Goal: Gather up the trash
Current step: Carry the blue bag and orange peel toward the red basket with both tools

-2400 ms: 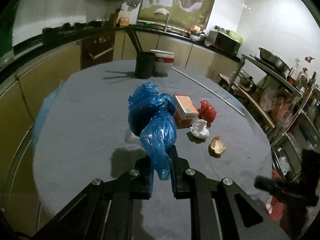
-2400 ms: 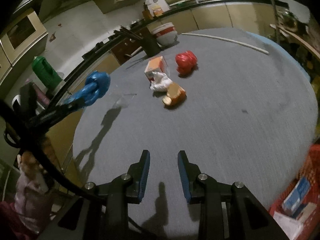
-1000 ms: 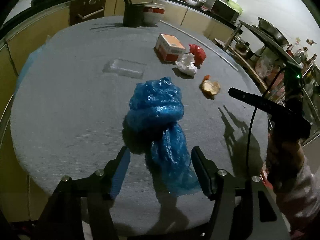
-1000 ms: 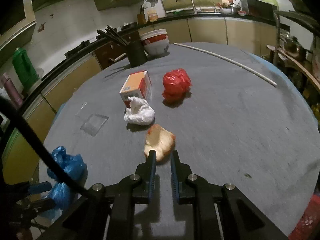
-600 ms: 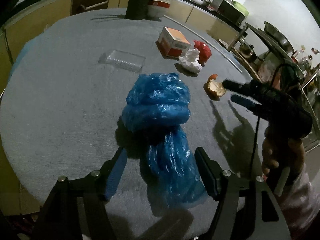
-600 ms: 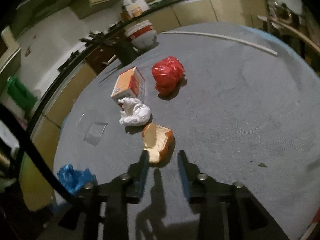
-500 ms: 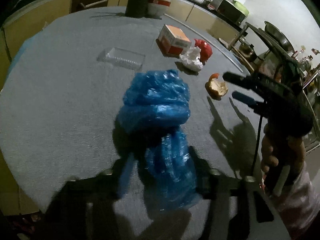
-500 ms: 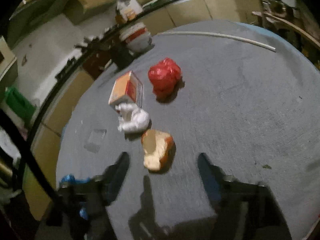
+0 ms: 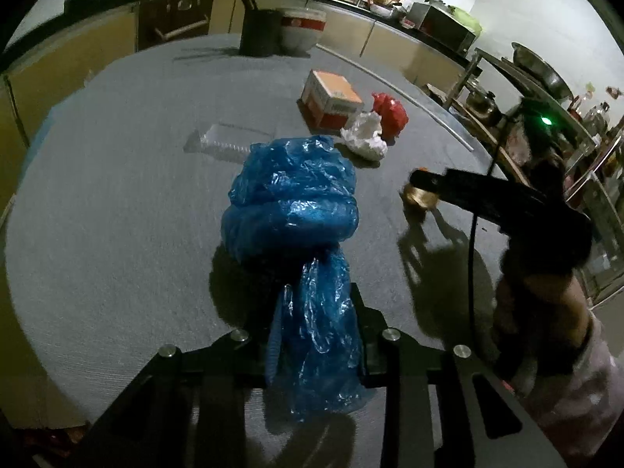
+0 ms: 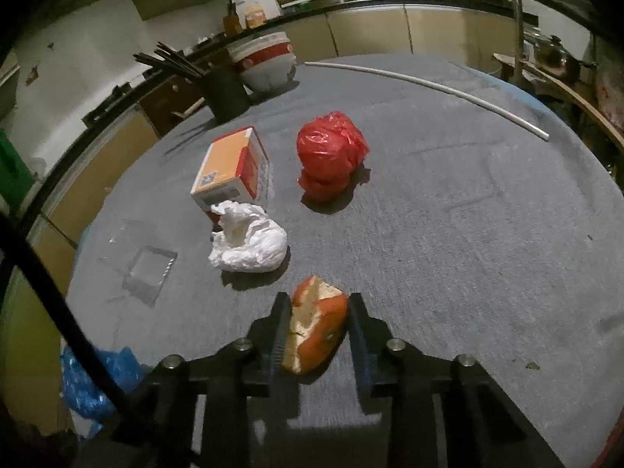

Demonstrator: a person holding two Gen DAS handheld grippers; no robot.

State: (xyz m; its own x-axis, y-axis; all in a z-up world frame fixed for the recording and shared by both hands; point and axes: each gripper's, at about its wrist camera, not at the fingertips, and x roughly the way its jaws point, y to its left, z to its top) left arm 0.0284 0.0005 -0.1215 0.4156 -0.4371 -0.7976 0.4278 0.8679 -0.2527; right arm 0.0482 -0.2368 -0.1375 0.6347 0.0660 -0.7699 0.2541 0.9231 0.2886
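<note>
A crumpled blue plastic bag (image 9: 292,210) lies on the round grey table (image 9: 117,195); its tail runs between the fingers of my left gripper (image 9: 316,312), which has closed in on it. My right gripper (image 10: 318,327) is open around an orange peel (image 10: 316,327) on the table; the peel sits between the fingers. Beyond it lie a white paper wad (image 10: 247,243), a red bag (image 10: 329,154), an orange-and-white carton (image 10: 230,167) and a clear plastic tray (image 10: 150,271). The right gripper also shows in the left wrist view (image 9: 425,187).
A black holder with chopsticks (image 10: 226,93) and stacked bowls (image 10: 265,62) stand at the table's far edge. A long white rod (image 10: 429,85) lies at the far right. Kitchen counters ring the table, with shelves of pots at the right (image 9: 546,89).
The left gripper let the blue bag down onto the table and opened, then closed in on its tail again. The right gripper moved forward and opened around the orange peel.
</note>
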